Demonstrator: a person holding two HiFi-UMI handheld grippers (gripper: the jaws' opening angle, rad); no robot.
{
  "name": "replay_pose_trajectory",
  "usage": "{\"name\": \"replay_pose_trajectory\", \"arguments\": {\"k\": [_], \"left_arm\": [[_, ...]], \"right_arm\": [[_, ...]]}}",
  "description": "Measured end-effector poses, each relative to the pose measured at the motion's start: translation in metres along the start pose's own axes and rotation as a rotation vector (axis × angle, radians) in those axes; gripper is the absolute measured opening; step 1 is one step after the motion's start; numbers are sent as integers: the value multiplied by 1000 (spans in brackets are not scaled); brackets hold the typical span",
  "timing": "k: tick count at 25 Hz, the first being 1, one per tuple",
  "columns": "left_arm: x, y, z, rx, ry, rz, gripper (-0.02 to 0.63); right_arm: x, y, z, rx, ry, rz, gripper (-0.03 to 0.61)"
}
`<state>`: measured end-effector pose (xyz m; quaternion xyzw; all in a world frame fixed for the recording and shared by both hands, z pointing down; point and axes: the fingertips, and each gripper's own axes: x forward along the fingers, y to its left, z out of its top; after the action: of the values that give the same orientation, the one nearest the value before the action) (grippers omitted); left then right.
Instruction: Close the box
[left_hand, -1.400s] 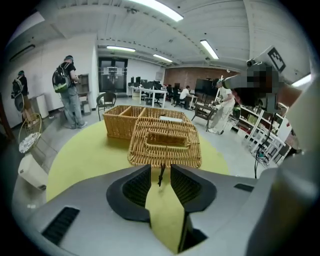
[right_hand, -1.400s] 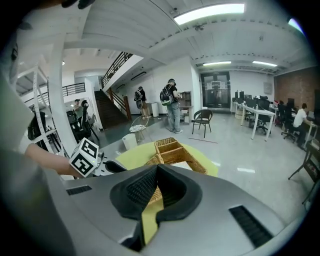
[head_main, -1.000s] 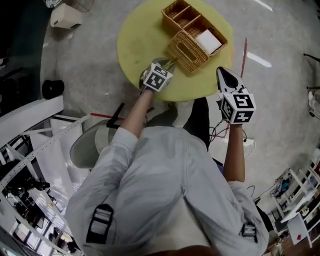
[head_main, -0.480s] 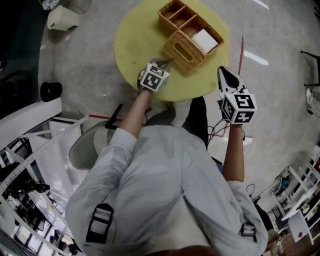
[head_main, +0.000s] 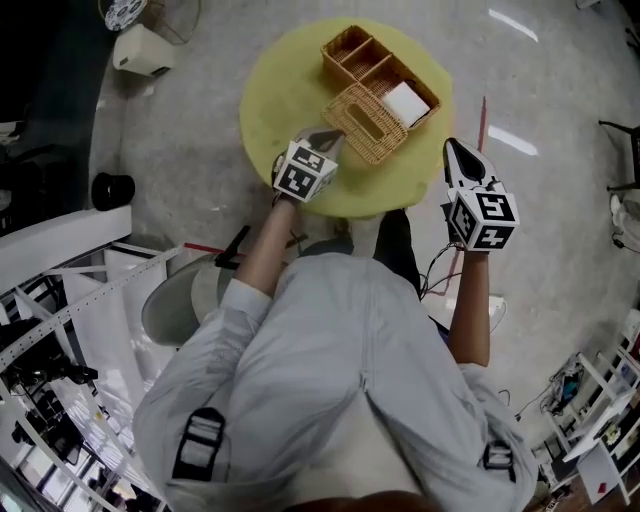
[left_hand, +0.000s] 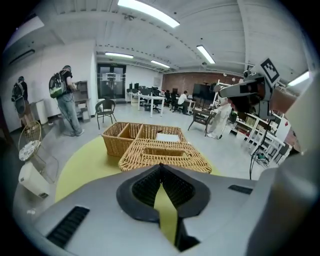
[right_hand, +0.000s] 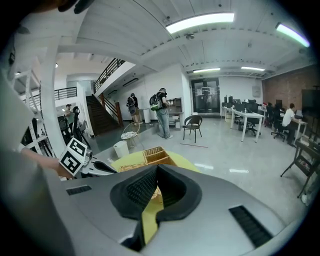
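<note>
A wicker box (head_main: 363, 55) with open compartments stands on the round yellow table (head_main: 280, 90). Its lid (head_main: 368, 122) lies flat on the table beside it, and a white pad (head_main: 407, 101) sits in the near compartment. My left gripper (head_main: 328, 135) rests at the lid's near corner. In the left gripper view its jaws (left_hand: 160, 166) are shut, nothing shows between them, and the lid (left_hand: 165, 156) lies just beyond. My right gripper (head_main: 456, 150) hangs off the table's right edge, also shut (right_hand: 156, 167) and holding nothing.
A white bin (head_main: 140, 48) and a black round object (head_main: 112, 188) stand on the floor left of the table. A grey stool (head_main: 178, 300) and white shelving (head_main: 60, 330) are near my left side. People (left_hand: 65, 100) and chairs fill the room behind.
The head view has shifted a little, so the table sits lower in it. Both grippers keep much the same places relative to the table and lid.
</note>
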<state>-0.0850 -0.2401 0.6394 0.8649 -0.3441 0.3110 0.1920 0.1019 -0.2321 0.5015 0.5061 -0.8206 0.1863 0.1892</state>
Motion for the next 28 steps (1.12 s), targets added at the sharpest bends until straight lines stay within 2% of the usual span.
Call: {"name": "replay_pose_trajectory", "arguments": {"k": [6,12,20,28], "left_arm": [[-19,-10,46,13,-57,29,40],[-11,-14,103,50,-102,33,40],[26,-18,159,88,-113,15,40],[83,-16,188,98,-79,-17,40]], "right_arm": [[-5,-15,27,0,-51,7,23],[-4,-34,51,-16,-77,19,23],[0,-72,66,-18,-87,8,23],[9,-115,66,-1,-65,-7,23]]}}
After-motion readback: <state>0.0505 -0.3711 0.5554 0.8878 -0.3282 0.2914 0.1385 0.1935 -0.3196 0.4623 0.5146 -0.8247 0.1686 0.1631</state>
